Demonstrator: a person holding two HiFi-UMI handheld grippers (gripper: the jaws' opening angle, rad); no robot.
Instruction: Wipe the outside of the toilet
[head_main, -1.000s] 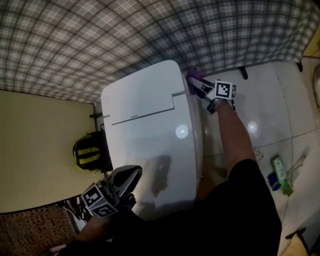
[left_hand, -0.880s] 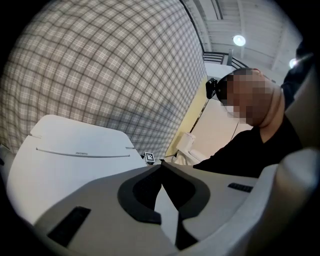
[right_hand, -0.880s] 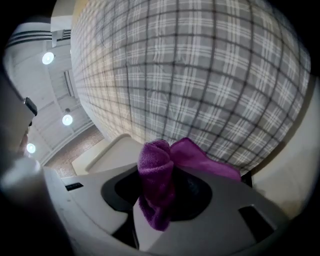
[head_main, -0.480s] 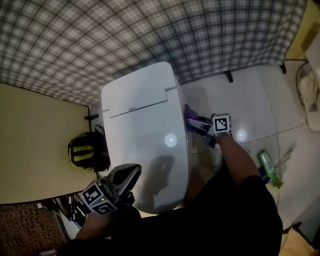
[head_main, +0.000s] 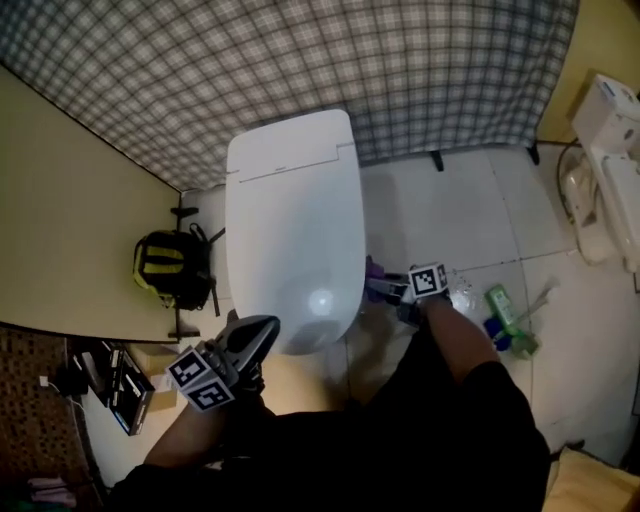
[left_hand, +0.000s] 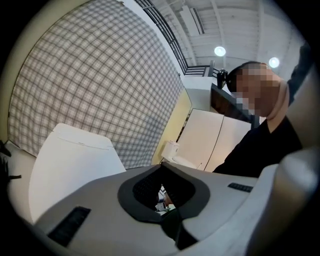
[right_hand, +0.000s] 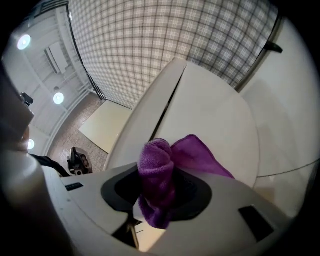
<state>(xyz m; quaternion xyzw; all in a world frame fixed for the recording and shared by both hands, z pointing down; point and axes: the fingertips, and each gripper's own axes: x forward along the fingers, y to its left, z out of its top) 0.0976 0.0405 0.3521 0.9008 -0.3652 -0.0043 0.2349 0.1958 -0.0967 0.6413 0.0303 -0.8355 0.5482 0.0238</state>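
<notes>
A white toilet (head_main: 292, 225) with its lid down stands against the plaid wall. My right gripper (head_main: 378, 287) is shut on a purple cloth (right_hand: 160, 180), pressed against the toilet's right side near the front of the bowl (right_hand: 210, 125). The cloth (head_main: 373, 271) shows as a small purple bit beside the bowl in the head view. My left gripper (head_main: 258, 336) is held at the toilet's front left, jaws together with nothing between them, pointing toward the toilet (left_hand: 70, 160).
A black and yellow bag (head_main: 170, 272) sits on the floor left of the toilet. A green bottle (head_main: 503, 308) and a brush (head_main: 535, 305) lie on the white floor to the right. A white fixture (head_main: 605, 170) stands at far right. A beige partition (head_main: 70, 220) borders the left.
My right gripper has slid the purple cloth along the toilet's right side from near the tank toward the front of the bowl. The head view has pulled back. The left gripper stays put.
</notes>
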